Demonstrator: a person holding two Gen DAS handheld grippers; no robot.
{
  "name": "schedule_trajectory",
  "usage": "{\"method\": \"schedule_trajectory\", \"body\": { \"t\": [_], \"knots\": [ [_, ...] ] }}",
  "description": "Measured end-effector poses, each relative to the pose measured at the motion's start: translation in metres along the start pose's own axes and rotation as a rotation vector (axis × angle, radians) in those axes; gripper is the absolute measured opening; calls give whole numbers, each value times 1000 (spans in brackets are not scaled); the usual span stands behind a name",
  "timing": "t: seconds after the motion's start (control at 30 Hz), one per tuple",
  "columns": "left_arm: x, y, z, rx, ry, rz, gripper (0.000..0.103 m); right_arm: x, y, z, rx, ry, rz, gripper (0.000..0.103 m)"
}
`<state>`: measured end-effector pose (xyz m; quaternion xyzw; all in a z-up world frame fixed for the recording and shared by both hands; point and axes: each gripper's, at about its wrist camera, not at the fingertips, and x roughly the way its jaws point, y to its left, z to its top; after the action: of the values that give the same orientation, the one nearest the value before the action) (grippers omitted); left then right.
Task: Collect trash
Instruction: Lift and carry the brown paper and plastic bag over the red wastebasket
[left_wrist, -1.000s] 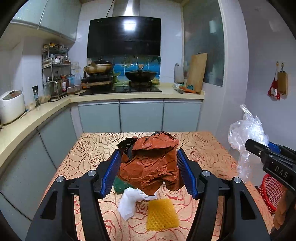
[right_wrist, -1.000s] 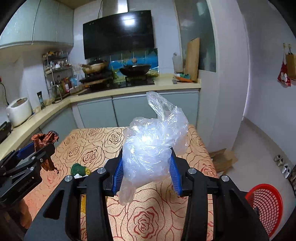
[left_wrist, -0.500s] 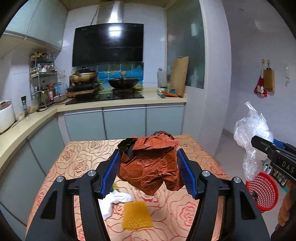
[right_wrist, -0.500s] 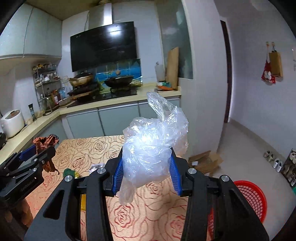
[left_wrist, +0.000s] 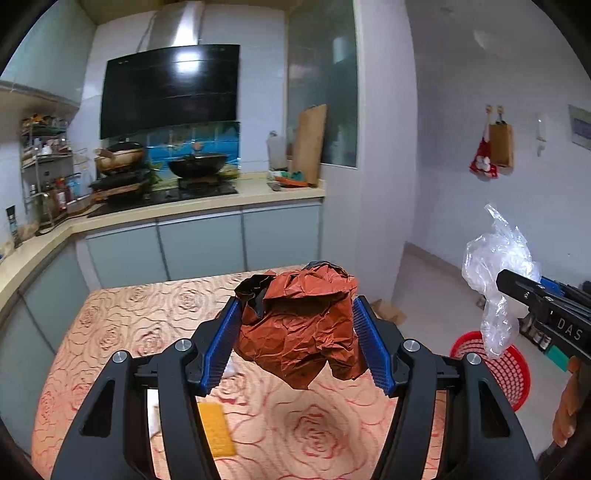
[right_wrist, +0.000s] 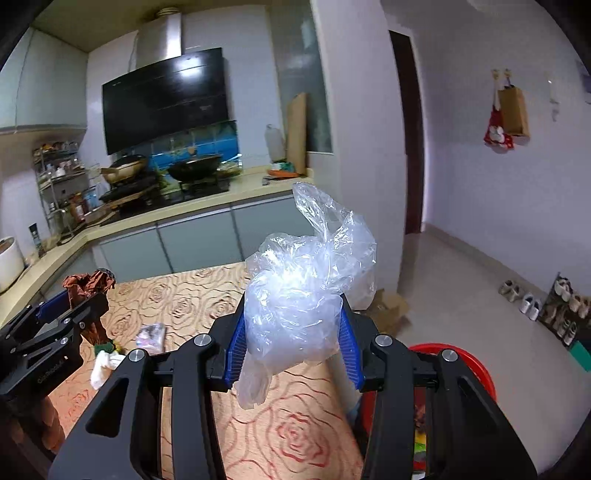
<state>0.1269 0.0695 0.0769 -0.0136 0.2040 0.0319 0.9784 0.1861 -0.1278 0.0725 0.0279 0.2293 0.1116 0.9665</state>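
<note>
My left gripper (left_wrist: 297, 343) is shut on a crumpled brown paper bag (left_wrist: 299, 332) and holds it above the rose-patterned table (left_wrist: 147, 317). My right gripper (right_wrist: 293, 339) is shut on a crumpled clear plastic bag (right_wrist: 303, 295), held past the table's right edge above a red basket (right_wrist: 465, 365) on the floor. The basket also shows in the left wrist view (left_wrist: 506, 365), below the clear bag (left_wrist: 495, 273). The left gripper with the brown bag (right_wrist: 86, 286) shows at the left of the right wrist view.
On the table lie a yellow sponge (left_wrist: 216, 428), a white tissue (right_wrist: 105, 363), a green scrap (right_wrist: 105, 347) and a small shiny wrapper (right_wrist: 151, 334). A cardboard box (right_wrist: 388, 306) lies on the floor beyond the table. Shoes (right_wrist: 528, 295) line the right wall. Kitchen counters stand behind.
Both grippers have moved right with their bags still held. The red basket has come nearer and sits under the right gripper; the table trash has shifted left in view.
</note>
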Motion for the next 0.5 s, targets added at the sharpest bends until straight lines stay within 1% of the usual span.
{"method": "schedule_trajectory", "body": {
  "t": [0.23, 0.5],
  "knots": [
    [11, -37, -3, 35, 16, -82, 60, -8, -33, -7, 36, 2, -73, 42],
    [28, -90, -9, 75, 46, -195, 60, -21, -75, -18, 79, 6, -167, 42]
  ]
}}
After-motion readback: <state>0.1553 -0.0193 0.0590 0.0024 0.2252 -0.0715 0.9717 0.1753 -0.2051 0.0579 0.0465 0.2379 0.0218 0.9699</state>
